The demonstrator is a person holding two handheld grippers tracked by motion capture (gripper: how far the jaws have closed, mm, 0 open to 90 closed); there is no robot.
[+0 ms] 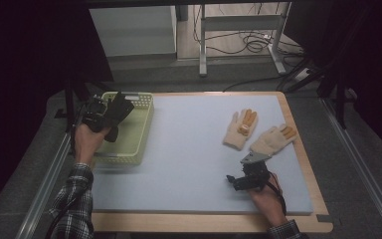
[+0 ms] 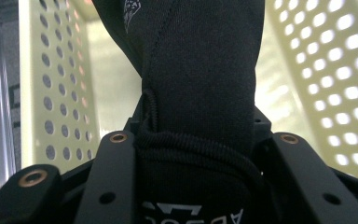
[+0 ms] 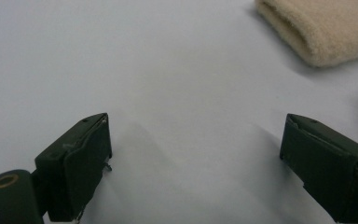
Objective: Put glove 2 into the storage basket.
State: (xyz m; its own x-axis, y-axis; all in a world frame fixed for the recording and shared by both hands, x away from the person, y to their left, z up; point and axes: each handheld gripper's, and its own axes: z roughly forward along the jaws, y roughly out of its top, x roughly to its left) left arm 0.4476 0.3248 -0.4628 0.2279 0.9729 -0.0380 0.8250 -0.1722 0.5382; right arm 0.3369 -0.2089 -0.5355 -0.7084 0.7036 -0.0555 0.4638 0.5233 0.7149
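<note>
A black glove (image 1: 121, 106) hangs from my left gripper (image 1: 110, 116), which is shut on it above the pale green perforated basket (image 1: 140, 130) at the mat's left edge. In the left gripper view the black glove (image 2: 200, 70) fills the space between the jaws, with the basket's walls (image 2: 60, 93) behind it. Two cream knitted gloves with orange fingertips, one (image 1: 239, 130) beside the other (image 1: 272, 140), lie flat at the right. My right gripper (image 1: 238, 177) rests low on the mat just in front of them, open and holding nothing (image 3: 196, 154). A cream cuff (image 3: 321, 28) lies ahead of it.
A pale blue foam mat (image 1: 194, 149) covers the wooden tabletop (image 1: 204, 223). Metal rails run along both sides of the table. Beyond the far edge stand a table frame and loose cables on the floor (image 1: 248, 42).
</note>
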